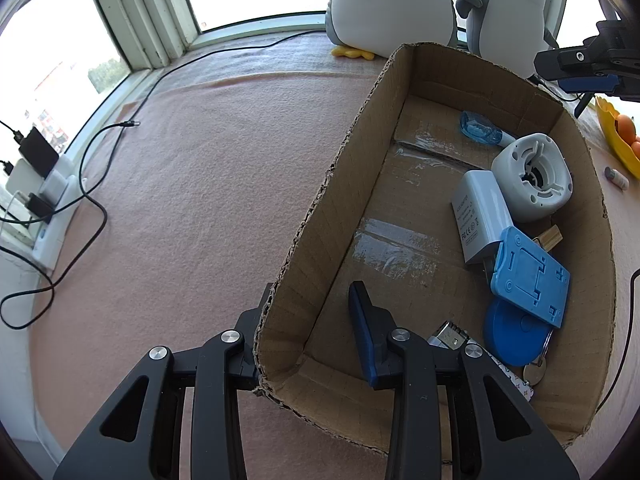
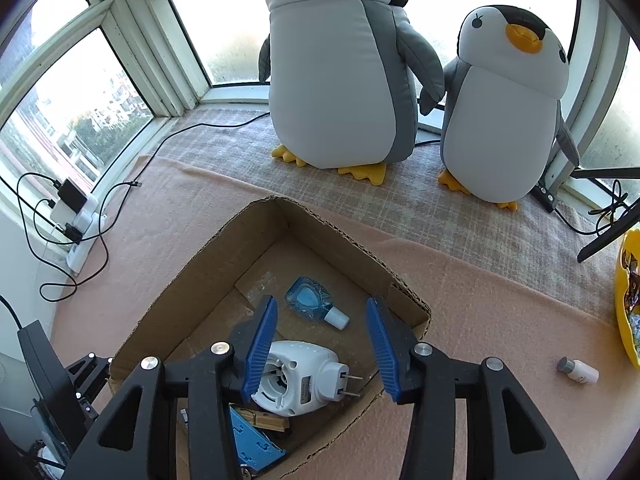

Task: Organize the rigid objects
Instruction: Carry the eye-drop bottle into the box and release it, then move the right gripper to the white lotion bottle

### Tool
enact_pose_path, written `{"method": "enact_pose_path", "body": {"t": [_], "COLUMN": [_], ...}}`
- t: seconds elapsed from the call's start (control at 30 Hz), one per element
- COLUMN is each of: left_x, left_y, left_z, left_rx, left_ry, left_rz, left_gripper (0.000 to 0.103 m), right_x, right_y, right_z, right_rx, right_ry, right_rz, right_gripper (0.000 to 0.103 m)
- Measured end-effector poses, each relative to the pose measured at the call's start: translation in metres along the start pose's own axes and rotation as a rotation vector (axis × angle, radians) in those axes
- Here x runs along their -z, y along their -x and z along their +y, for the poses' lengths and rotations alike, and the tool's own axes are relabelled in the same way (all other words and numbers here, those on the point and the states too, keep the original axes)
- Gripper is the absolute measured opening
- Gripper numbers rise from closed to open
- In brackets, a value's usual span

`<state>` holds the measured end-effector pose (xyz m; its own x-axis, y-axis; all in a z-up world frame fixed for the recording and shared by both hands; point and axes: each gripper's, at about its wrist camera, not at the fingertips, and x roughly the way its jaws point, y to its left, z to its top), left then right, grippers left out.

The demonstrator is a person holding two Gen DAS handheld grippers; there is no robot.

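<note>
Left gripper [image 1: 312,332]: clamped on the near-left wall of the cardboard box [image 1: 340,184], one finger inside, one outside.
Right gripper [image 2: 322,348]: jaws spread above the box's far end, nothing pressed between the pads; white plug-in device [image 2: 300,380] seen lying below them.
Box contents: one blue refill bottle [image 2: 310,302] at the far end, one white adapter [image 1: 480,216], one blue plastic holder [image 1: 528,276], one blue round disc [image 1: 508,336], one wooden clip [image 1: 550,237].
Open room: box's left half bare; pink blanket [image 1: 200,200] left of the box unoccupied.
Outside box: one small white bottle [image 2: 580,371] on the blanket's right side; two plush penguins [image 2: 340,80] at the far edge.
</note>
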<state>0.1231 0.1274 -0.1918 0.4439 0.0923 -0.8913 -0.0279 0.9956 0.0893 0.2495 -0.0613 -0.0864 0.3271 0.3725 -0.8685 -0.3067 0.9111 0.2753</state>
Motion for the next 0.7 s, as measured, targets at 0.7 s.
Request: {"method": "enact_pose_path", "body": {"t": [0.7], "left_x": [0.000], "left_y": [0.000], "left_z": [0.002], "left_rx": [-0.009], "left_ry": [0.001], "left_rz": [0.003], "left_gripper": [0.034], "right_x": [0.073], "right_y": [0.064], "right_z": [-0.152], "right_rx": [0.026], "right_ry": [-0.223], "right_rz": [-0.029], "right_gripper": [0.043]}}
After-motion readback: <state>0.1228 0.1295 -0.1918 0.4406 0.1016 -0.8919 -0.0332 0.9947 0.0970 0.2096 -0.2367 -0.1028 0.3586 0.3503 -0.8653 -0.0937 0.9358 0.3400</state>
